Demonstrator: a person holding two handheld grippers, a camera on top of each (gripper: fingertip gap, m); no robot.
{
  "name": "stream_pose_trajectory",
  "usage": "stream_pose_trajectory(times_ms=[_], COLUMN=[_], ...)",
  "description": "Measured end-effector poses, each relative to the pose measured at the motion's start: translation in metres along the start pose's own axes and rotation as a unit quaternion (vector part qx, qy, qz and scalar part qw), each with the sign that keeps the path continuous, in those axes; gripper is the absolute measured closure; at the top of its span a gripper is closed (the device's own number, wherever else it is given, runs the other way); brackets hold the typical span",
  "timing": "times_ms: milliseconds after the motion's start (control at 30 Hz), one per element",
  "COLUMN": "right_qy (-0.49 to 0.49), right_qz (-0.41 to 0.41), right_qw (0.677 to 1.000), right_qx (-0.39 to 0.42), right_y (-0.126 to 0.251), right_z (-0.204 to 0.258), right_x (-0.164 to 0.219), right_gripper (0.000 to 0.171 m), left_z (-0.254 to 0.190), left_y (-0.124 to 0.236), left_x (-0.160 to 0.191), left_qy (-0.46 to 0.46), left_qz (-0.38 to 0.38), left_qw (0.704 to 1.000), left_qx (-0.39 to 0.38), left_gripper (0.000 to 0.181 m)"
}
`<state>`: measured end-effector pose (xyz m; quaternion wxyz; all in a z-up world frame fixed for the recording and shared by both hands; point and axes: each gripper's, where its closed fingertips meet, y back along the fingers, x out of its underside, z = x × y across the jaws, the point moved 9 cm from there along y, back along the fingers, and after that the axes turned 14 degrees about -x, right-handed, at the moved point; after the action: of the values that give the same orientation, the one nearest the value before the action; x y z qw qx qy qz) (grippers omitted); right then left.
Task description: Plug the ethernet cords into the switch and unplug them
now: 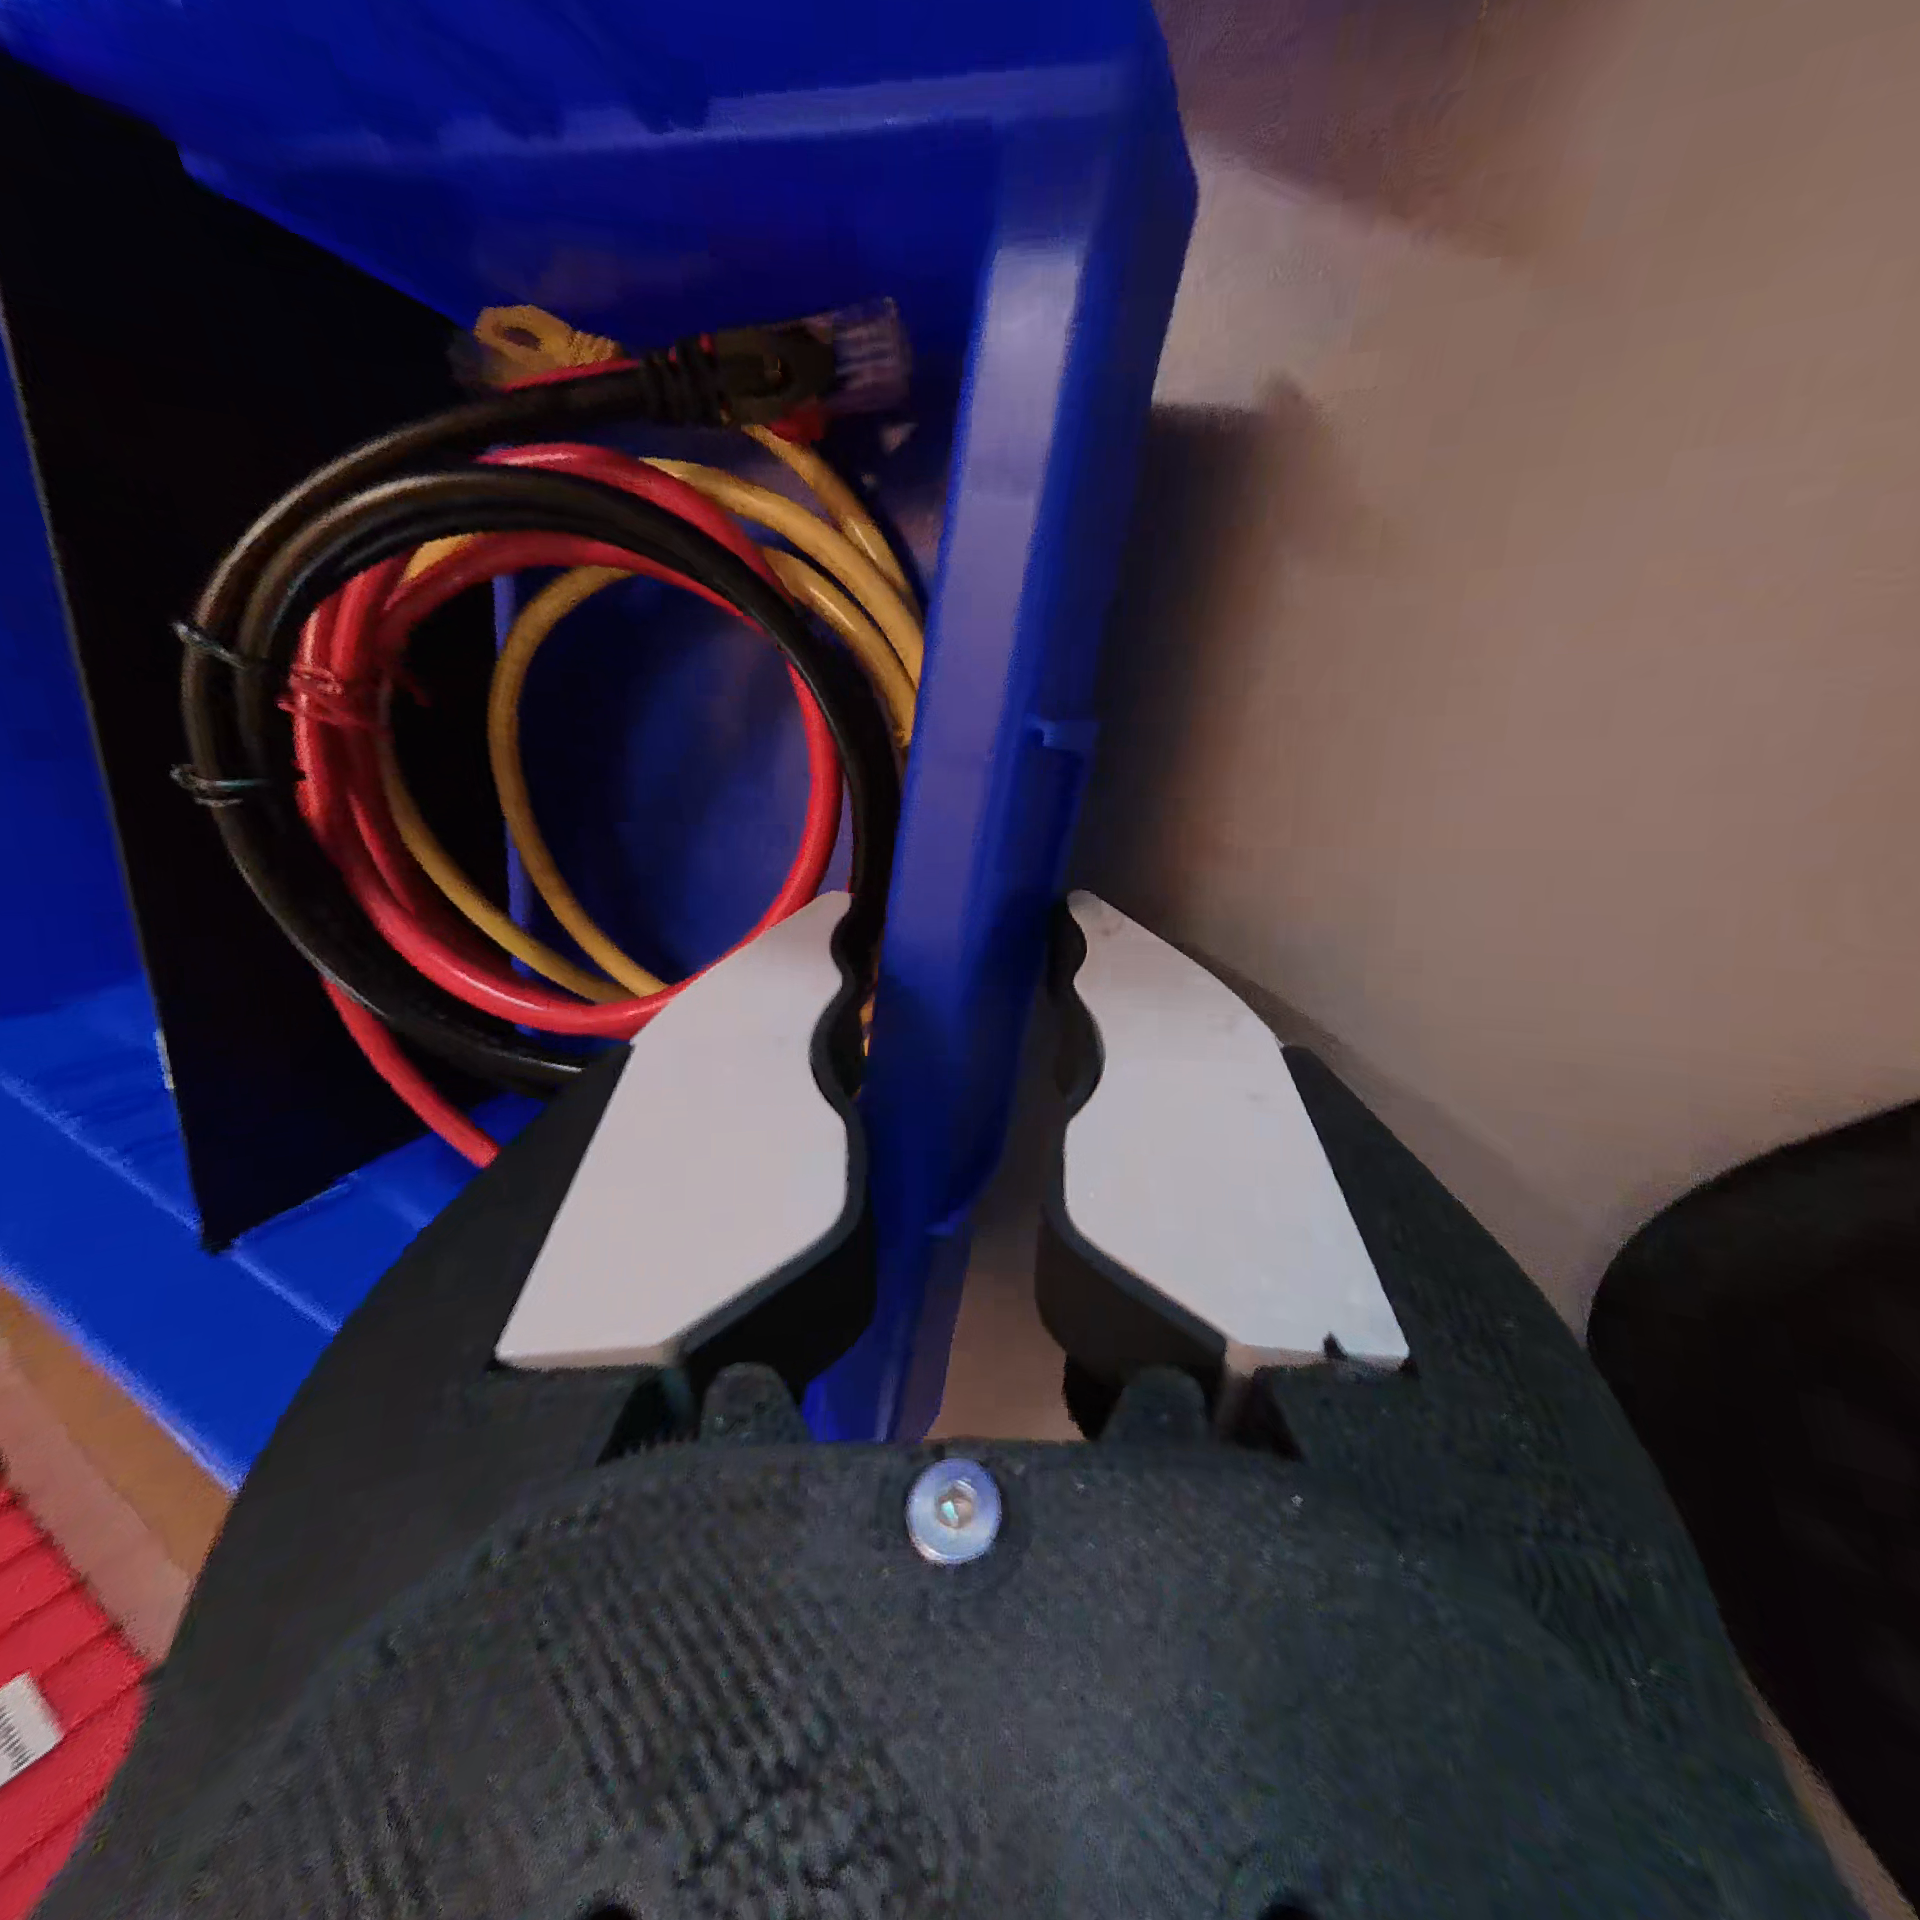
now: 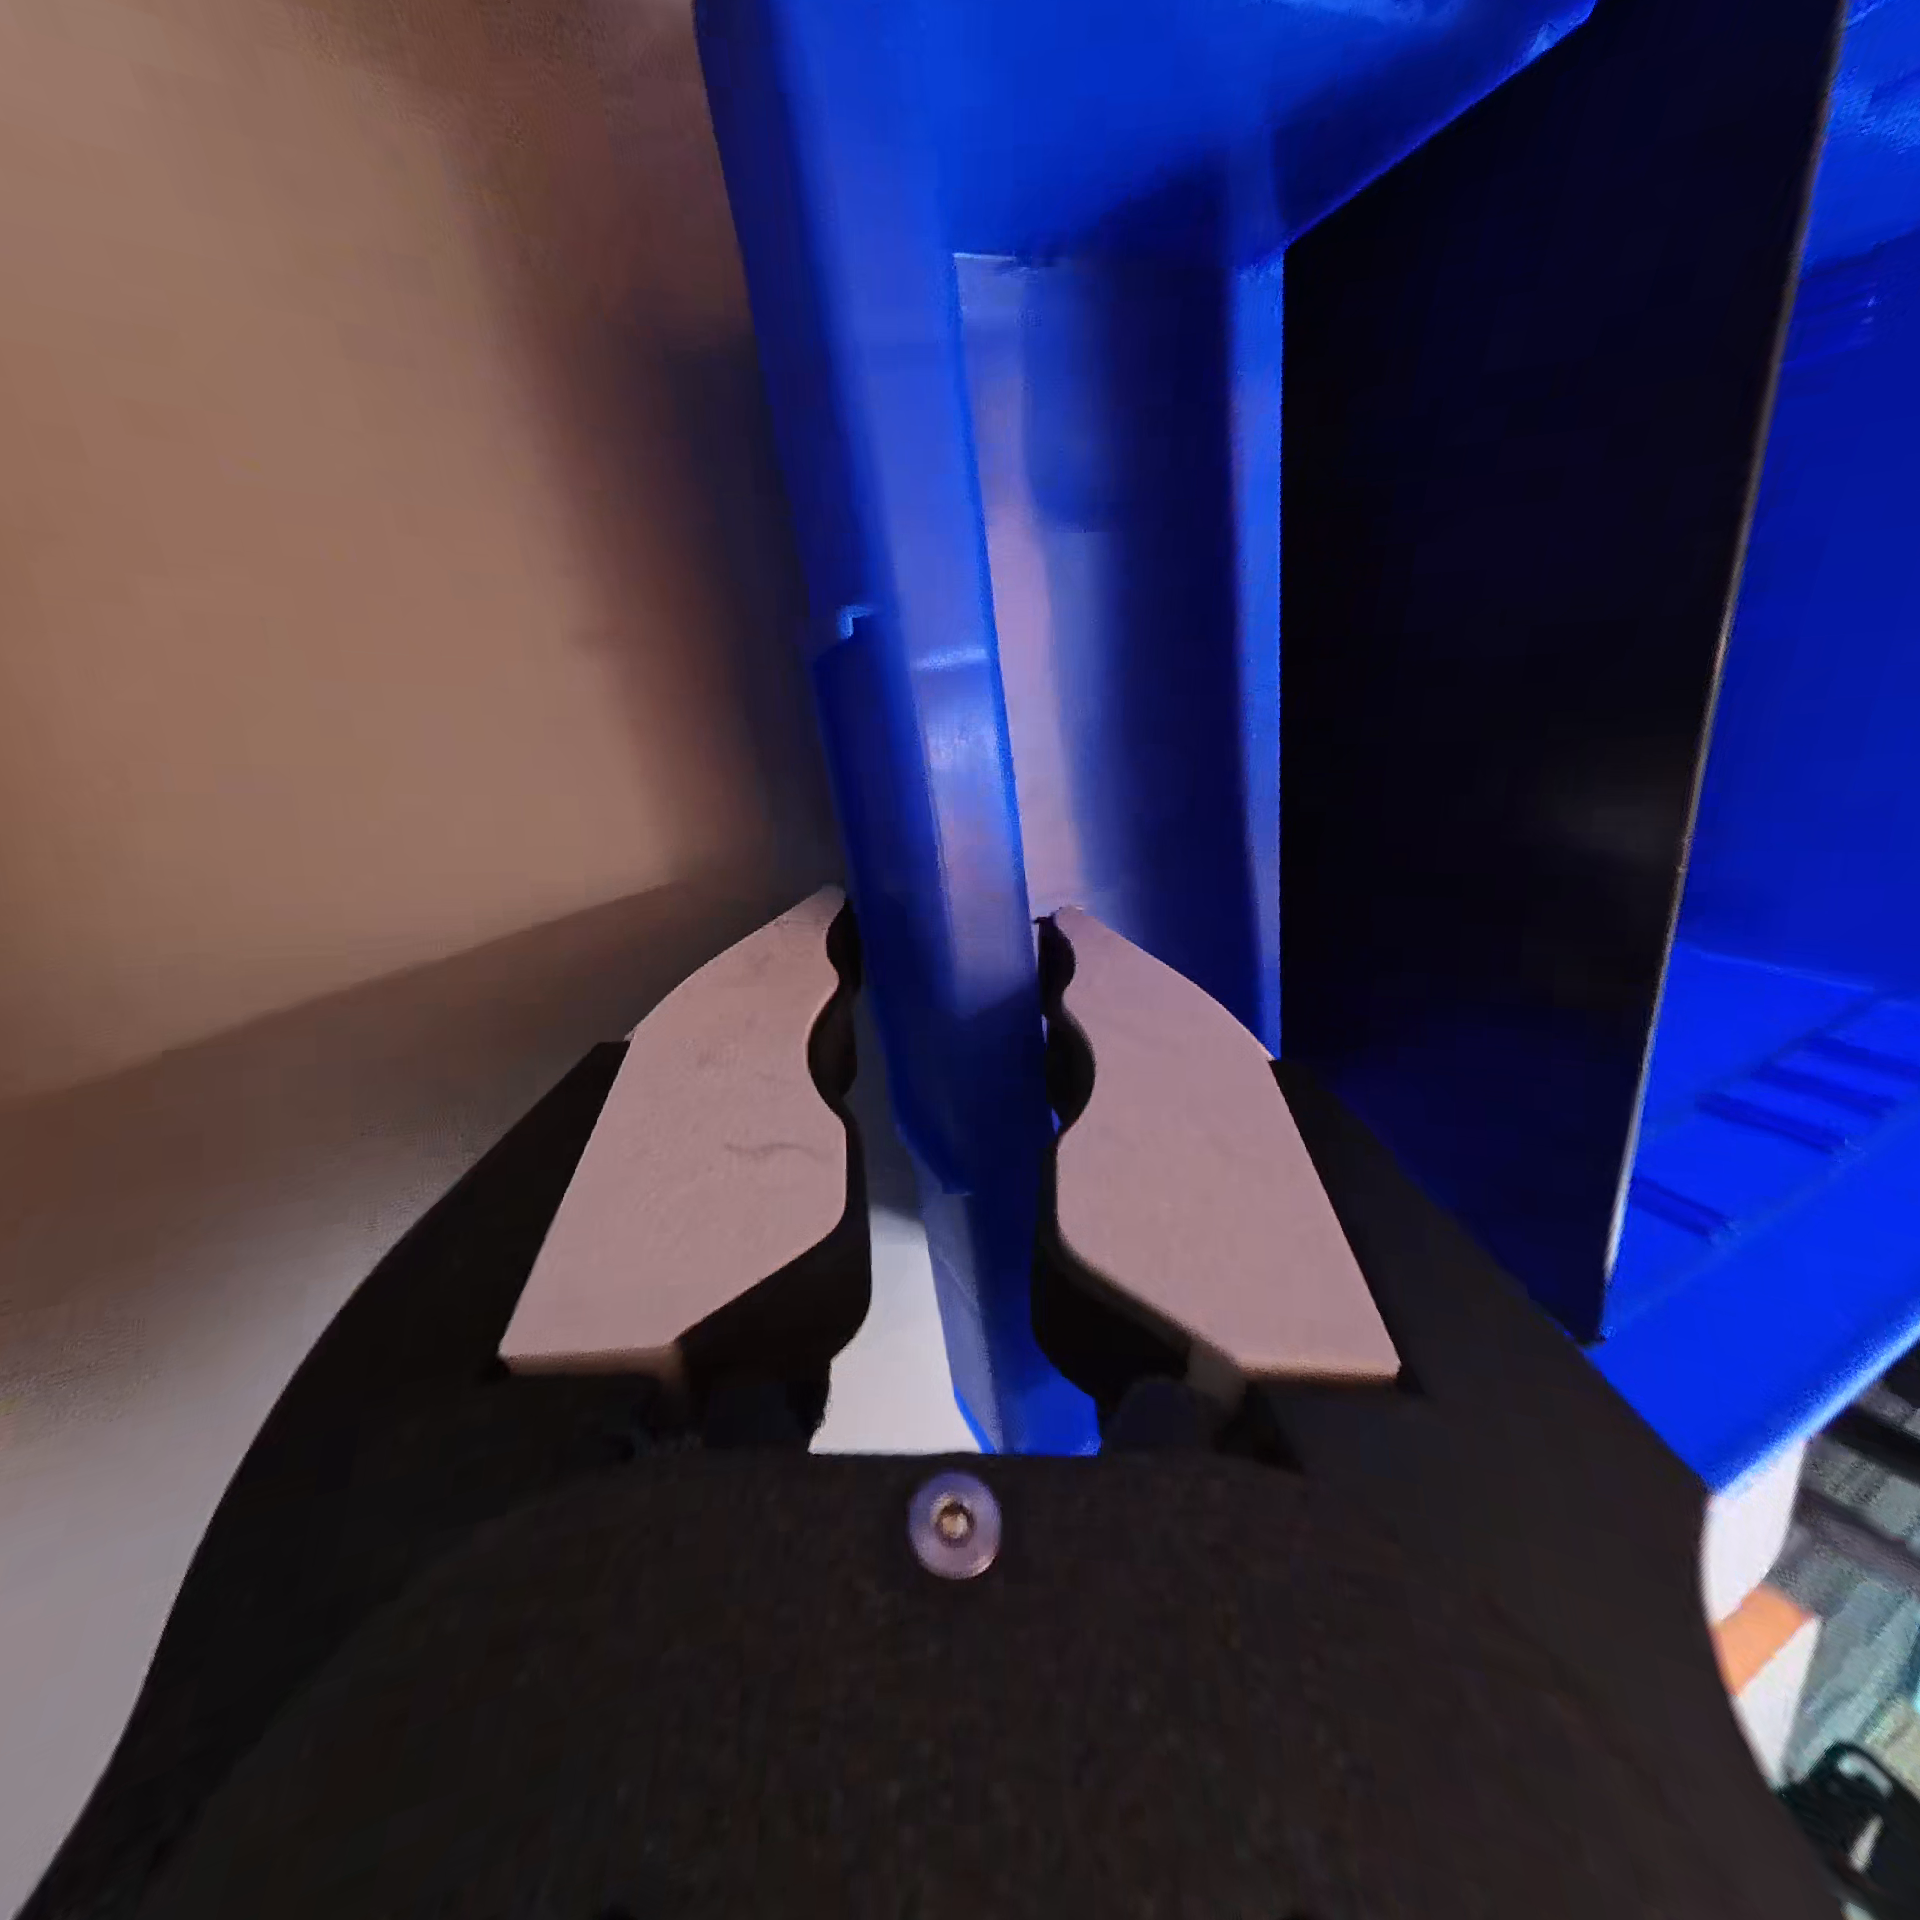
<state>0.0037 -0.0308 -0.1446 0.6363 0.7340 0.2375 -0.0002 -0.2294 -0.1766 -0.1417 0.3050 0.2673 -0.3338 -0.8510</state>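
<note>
A blue plastic bin (image 1: 1039,520) holds coiled ethernet cords: black (image 1: 260,831), red (image 1: 821,790) and yellow (image 1: 509,727), each tied with wire. A black plug (image 1: 727,374) lies at the top of the coils. My left gripper (image 1: 956,914) straddles the bin's right wall, one finger inside by the cords and one outside, closed on the wall. My right gripper (image 2: 940,914) is closed the same way on the bin's other side wall (image 2: 935,623). A black divider panel (image 2: 1507,727) stands inside the bin. No switch is in view.
A beige surface (image 1: 1507,623) lies beyond the bin and is blurred. A dark rounded object (image 1: 1766,1403) sits at the lower right of the left wrist view. A red item (image 1: 52,1662) is at its lower left. Blurred clutter (image 2: 1849,1610) shows under the bin at the right.
</note>
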Motion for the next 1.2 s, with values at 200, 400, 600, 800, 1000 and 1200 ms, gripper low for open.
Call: stream_pose_trajectory(times_ms=[200,400,600,800,1000,1200], right_qy=[-0.074,-0.134,-0.169,-0.19,-0.176,-0.203], right_qz=[0.014,0.037,0.059,-0.02,-0.272,-0.41], right_qw=[0.996,0.988,0.981,0.971,0.935,0.877], right_qx=[0.037,0.061,0.08,0.145,0.144,0.15], right_y=[0.022,0.038,0.045,0.06,0.089,0.068], right_z=[0.005,-0.011,-0.038,-0.042,-0.017,-0.007], right_x=[0.073,0.135,0.169,0.166,0.123,0.118], right_gripper=[0.139,0.139,0.137,0.124,0.126,0.125], left_z=[-0.005,0.001,0.014,0.032,0.05,0.082], left_y=[-0.001,-0.01,-0.027,-0.045,-0.058,-0.024], left_x=[-0.012,-0.024,-0.041,-0.043,-0.033,-0.028], left_qy=[0.007,0.012,0.049,0.074,0.061,0.116], left_qz=[0.018,0.021,0.015,0.004,-0.007,-0.064], left_qw=[0.999,0.999,0.999,0.997,0.997,0.991], left_qx=[-0.029,-0.028,-0.004,-0.016,-0.036,-0.031], left_gripper=[0.15,0.151,0.153,0.153,0.152,0.142])
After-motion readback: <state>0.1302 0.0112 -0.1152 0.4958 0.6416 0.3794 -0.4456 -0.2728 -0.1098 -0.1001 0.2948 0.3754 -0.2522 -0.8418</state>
